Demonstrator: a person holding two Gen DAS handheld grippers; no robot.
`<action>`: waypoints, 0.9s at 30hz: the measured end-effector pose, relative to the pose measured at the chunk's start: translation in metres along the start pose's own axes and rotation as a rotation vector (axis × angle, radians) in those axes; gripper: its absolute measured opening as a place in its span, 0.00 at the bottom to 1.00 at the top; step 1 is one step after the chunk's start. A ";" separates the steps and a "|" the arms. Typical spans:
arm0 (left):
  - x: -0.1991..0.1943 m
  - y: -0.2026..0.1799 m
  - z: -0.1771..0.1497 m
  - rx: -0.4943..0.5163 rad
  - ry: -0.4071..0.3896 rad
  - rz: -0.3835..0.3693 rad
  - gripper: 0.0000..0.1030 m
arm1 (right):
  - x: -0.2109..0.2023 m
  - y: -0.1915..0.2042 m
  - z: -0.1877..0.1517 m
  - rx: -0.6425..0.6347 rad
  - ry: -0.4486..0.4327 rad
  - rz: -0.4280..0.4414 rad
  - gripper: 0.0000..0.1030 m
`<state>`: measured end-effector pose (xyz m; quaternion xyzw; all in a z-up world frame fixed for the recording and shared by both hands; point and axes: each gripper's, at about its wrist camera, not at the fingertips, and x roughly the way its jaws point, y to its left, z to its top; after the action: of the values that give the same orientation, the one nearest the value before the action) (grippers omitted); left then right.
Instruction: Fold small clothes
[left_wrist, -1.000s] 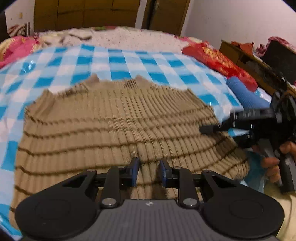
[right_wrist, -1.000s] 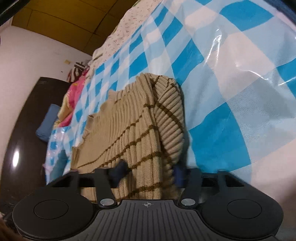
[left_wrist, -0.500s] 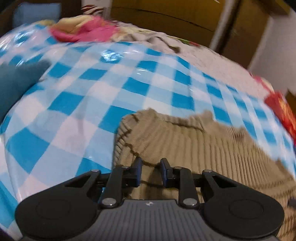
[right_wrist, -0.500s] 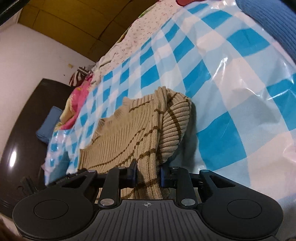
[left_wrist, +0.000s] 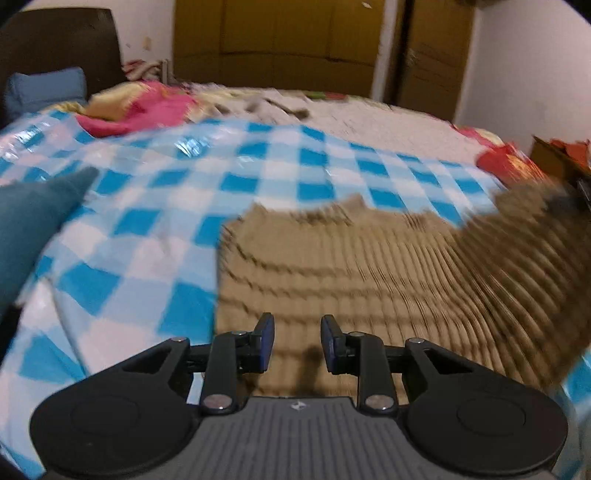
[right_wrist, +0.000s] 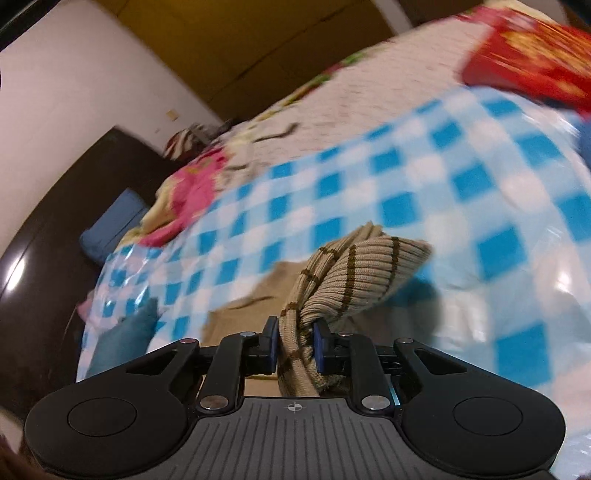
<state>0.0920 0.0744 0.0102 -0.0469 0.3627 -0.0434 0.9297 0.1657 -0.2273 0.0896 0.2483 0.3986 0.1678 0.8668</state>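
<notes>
A tan ribbed sweater with thin brown stripes lies on the blue-and-white checked sheet. My left gripper hovers over the sweater's near left part, jaws a little apart and holding nothing. My right gripper is shut on a bunched edge of the sweater and holds it lifted off the sheet. In the left wrist view that lifted side rises at the right, blurred.
A teal cloth lies at the left of the sheet. A pink and yellow blanket and a blue pillow are at the far left. A red packet sits at the far right. Wooden wardrobe behind.
My right gripper closed on the sweater's right edge and lifted it up and inward. My left gripper swung to the sweater's left side, then back a little; its jaws stayed slightly apart.
</notes>
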 end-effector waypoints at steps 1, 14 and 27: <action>-0.001 0.002 -0.004 -0.014 0.011 -0.015 0.36 | 0.008 0.017 0.002 -0.024 0.011 0.010 0.17; -0.040 0.040 -0.023 -0.099 -0.006 -0.156 0.37 | 0.110 0.147 -0.029 -0.317 0.163 0.034 0.13; -0.050 -0.009 -0.004 0.024 -0.115 -0.307 0.55 | 0.153 0.100 -0.007 -0.283 0.272 -0.281 0.71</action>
<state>0.0521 0.0707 0.0416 -0.0933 0.2971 -0.1865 0.9318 0.2463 -0.0684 0.0490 0.0417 0.5150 0.1315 0.8460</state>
